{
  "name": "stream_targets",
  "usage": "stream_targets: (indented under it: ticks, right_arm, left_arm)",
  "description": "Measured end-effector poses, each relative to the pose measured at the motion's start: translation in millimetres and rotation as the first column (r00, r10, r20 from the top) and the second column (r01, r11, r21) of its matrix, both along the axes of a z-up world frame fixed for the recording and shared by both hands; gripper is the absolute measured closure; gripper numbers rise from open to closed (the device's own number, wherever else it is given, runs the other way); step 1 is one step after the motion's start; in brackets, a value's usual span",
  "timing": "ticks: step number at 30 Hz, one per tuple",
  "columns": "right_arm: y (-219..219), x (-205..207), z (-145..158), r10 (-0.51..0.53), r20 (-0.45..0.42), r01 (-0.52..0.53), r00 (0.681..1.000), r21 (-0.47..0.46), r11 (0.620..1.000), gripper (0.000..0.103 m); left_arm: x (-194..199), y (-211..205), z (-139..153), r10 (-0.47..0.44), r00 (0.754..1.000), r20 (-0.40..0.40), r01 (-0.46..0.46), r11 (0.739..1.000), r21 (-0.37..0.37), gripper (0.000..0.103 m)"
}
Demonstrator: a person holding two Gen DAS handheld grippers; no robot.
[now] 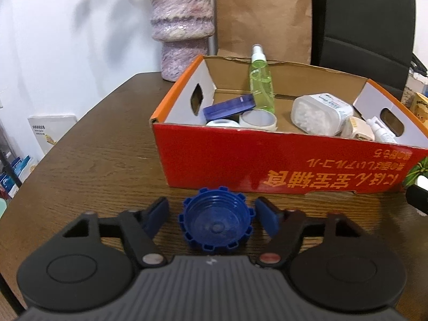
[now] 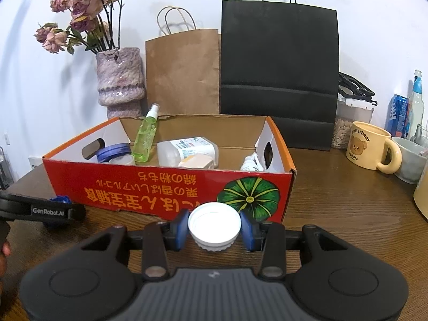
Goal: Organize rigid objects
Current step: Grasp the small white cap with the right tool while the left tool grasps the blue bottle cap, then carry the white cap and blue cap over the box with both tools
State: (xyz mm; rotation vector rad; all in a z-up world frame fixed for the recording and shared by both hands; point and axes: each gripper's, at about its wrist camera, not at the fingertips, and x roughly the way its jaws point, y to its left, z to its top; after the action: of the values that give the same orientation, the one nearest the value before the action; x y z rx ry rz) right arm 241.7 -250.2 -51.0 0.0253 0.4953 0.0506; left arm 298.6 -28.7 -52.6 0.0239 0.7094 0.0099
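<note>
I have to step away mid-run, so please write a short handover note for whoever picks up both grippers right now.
Left gripper: open, blue cap between its fingers on the table, not gripped.
Right gripper: shut on white cap, in front of the red box.
Done: spray bottle, blue tin and cotton swab tub already in the box.
Left: grip the blue cap, then place both caps in the box.

A lived-in home corner is showing here: a wood-grain table (image 2: 334, 187) is standing against a white wall, a purple vase (image 2: 120, 80) of dried roses (image 2: 77, 10) is sitting at upper left, paper shopping bags (image 2: 184, 72) are leaning at centre, and a bear mug (image 2: 371, 147), a drink can (image 2: 398, 115) and a bottle are crowding the right edge
</note>
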Motion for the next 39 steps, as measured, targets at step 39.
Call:
stream_targets:
  ticks: [39]
  right_arm:
    - [18, -50, 22, 0.074, 0.141, -0.073, 0.987, -0.010, 0.997, 0.064]
  left_arm:
    - [-66, -13, 25, -0.027, 0.988, 0.152, 0.028, 1.000, -0.003, 0.048]
